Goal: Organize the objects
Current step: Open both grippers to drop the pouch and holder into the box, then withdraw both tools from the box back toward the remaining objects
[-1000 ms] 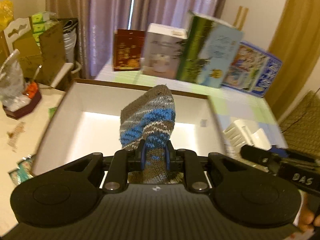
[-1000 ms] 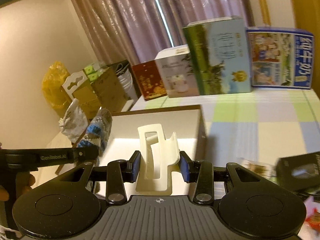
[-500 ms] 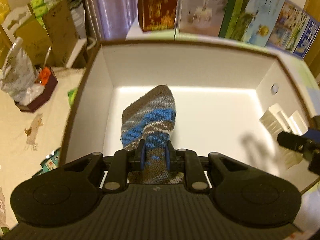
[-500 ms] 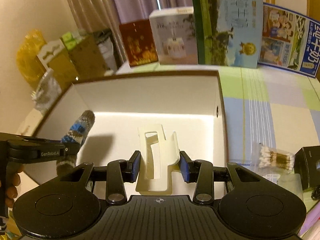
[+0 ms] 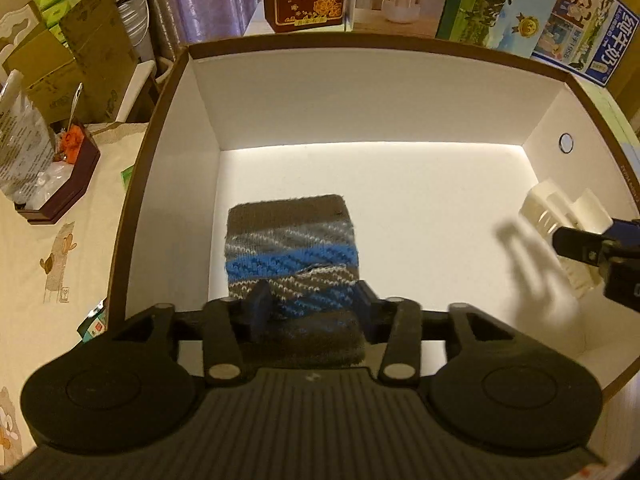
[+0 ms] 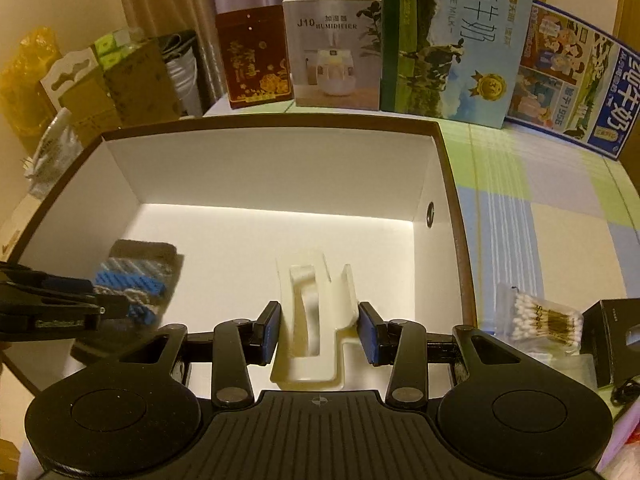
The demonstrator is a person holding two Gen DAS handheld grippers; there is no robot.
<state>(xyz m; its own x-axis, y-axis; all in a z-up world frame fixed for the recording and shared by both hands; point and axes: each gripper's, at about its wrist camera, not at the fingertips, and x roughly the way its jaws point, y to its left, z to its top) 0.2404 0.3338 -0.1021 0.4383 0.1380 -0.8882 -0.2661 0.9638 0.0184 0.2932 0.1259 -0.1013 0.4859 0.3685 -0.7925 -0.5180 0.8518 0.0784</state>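
Observation:
A knitted brown, grey and blue sock (image 5: 292,256) lies flat on the floor of a white box with a brown rim (image 5: 372,42). My left gripper (image 5: 310,306) is open, its fingers on either side of the sock. A cream plastic holder (image 6: 316,320) lies on the box floor between the spread fingers of my right gripper (image 6: 318,334), which is open. The holder also shows at the right of the left wrist view (image 5: 560,220). The sock shows at the left of the right wrist view (image 6: 132,280).
Behind the box stand a red box (image 6: 256,60), a humidifier box (image 6: 334,48) and milk cartons (image 6: 456,40). A bag of cotton swabs (image 6: 540,320) and a black box (image 6: 616,336) lie right of the box. A dark tray (image 5: 60,188) sits on the left table.
Both grippers went down into the box and opened. The sock now lies flat on the floor and the holder rests on the floor, both let go.

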